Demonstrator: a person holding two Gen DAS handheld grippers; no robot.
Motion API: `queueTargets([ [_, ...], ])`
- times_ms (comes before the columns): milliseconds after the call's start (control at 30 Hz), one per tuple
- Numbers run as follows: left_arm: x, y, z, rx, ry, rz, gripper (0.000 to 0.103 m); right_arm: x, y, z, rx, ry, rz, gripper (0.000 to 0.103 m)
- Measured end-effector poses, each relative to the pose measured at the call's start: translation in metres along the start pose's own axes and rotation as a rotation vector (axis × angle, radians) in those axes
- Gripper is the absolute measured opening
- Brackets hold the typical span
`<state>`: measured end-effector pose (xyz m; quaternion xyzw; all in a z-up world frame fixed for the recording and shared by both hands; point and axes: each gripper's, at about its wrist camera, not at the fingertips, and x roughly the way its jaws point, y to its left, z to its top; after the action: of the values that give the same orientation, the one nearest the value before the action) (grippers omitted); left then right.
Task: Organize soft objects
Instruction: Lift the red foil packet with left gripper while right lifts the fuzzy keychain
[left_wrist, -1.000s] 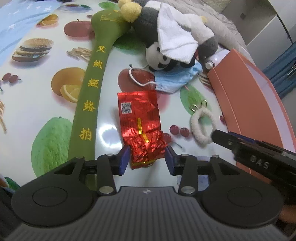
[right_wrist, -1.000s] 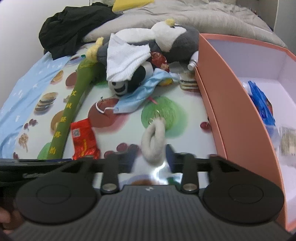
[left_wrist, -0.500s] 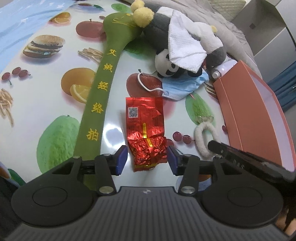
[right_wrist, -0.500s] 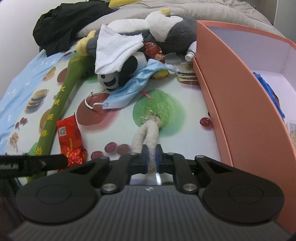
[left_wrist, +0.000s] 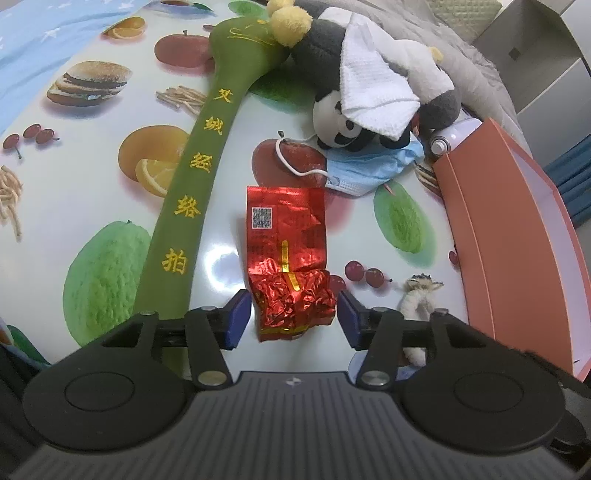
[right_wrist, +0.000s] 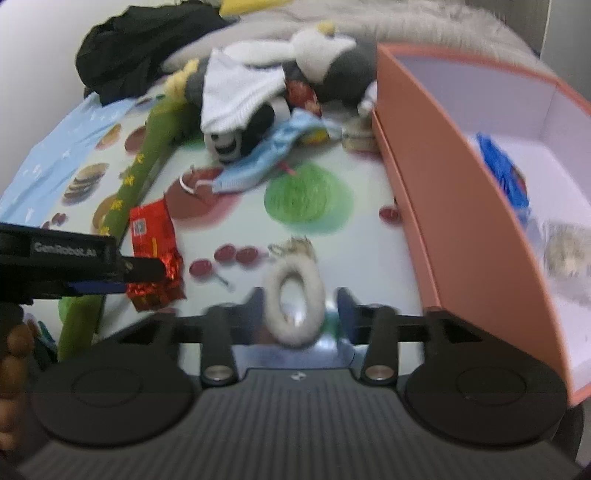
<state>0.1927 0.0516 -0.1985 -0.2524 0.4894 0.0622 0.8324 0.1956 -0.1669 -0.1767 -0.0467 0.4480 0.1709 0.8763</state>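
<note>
A red foil packet (left_wrist: 288, 254) lies on the fruit-print table. My left gripper (left_wrist: 293, 315) is open, its jaws either side of the packet's crumpled near end. A white fluffy ring with a keychain (right_wrist: 293, 295) lies between the open jaws of my right gripper (right_wrist: 295, 312), which stand apart from it; the view is blurred. The ring also shows in the left wrist view (left_wrist: 419, 299). A long green plush bat (left_wrist: 199, 184), a panda plush (left_wrist: 343, 125) under a white cloth (left_wrist: 373, 96), and a blue face mask (left_wrist: 373, 166) lie beyond.
An open orange box (right_wrist: 443, 177) stands at the right with a blue item (right_wrist: 502, 170) inside. A grey-and-white plush (right_wrist: 325, 59) and black clothing (right_wrist: 136, 51) lie at the back. A white bottle (left_wrist: 450, 134) rests by the box corner.
My right gripper closed on the fluffy ring half a second ago and now stands open around it, a little farther back. My left gripper has opened wider around the red packet.
</note>
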Motion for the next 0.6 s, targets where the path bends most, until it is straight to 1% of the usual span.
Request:
queueTargets([
  [67,0.000,-0.001,0.001,-0.003,-0.003,0.001,0.059,0.001,0.004,0.003,-0.036,-0.016,-0.006,0.059],
  [100,0.000,-0.001,0.001,-0.004,-0.005,0.001,0.059,0.004,0.007,0.004,-0.051,-0.018,-0.009,0.059],
  [233,0.001,-0.002,0.003,-0.015,-0.010,0.017,0.060,0.023,0.013,0.004,-0.091,0.004,-0.025,0.059],
  [333,0.004,-0.003,0.004,-0.004,-0.002,0.010,0.060,0.037,0.014,0.000,-0.124,0.031,-0.038,0.059],
  [367,0.005,-0.004,0.004,0.003,-0.006,0.020,0.060,0.040,0.014,-0.001,-0.131,0.028,-0.049,0.059],
  [400,0.005,-0.005,0.003,0.008,-0.011,0.029,0.060,0.040,0.013,-0.001,-0.131,0.013,-0.043,0.059],
  [467,0.007,-0.005,0.003,0.010,-0.010,0.037,0.060,0.041,0.011,-0.001,-0.128,0.018,-0.034,0.057],
  [500,0.008,-0.004,0.004,0.007,-0.010,0.042,0.060,0.041,0.009,0.000,-0.119,0.020,-0.030,0.049],
  [533,0.009,-0.004,0.004,0.008,-0.012,0.045,0.060,0.040,0.009,0.000,-0.113,0.022,-0.030,0.035],
  [567,0.010,-0.004,0.004,0.011,-0.014,0.049,0.060,0.039,0.008,0.000,-0.112,0.025,-0.028,0.026],
  [600,0.011,-0.004,0.004,0.011,-0.013,0.052,0.060,0.038,0.008,0.000,-0.113,0.029,-0.026,0.020],
])
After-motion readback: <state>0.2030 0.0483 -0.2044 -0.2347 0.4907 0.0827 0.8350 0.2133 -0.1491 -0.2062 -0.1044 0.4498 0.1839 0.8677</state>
